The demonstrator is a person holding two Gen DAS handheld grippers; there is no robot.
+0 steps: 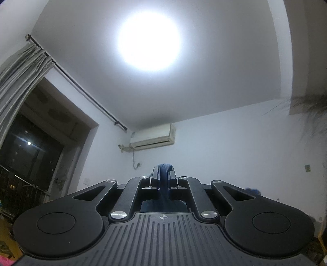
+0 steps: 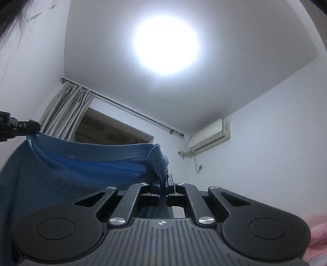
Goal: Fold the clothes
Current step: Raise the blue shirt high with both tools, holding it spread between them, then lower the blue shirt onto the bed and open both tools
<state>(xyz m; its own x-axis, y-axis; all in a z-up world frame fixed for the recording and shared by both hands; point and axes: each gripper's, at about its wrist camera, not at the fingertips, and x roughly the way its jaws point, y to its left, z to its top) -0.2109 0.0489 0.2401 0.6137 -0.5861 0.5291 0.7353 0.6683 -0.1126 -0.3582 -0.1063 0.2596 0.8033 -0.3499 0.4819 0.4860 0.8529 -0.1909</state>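
Note:
A blue garment (image 2: 81, 161) hangs stretched between both grippers, held up high toward the ceiling. My right gripper (image 2: 163, 180) is shut on a bunched corner of it. In the right wrist view the left gripper (image 2: 30, 127) shows at the far left edge, pinching the garment's other end. In the left wrist view my left gripper (image 1: 164, 174) is shut on a fold of the blue garment (image 1: 165, 166), which pokes out above the fingertips. The lower part of the cloth drops out of sight below both cameras.
Both cameras tilt up at a white ceiling with a bright round lamp (image 1: 149, 40). A wall air conditioner (image 1: 152, 139), a curtain (image 1: 18, 77) on a rod and a dark window (image 1: 26, 147) lie ahead. A person's dark hair (image 2: 12, 18) hangs at the frame edges. Pink cloth (image 2: 316, 235) lies low right.

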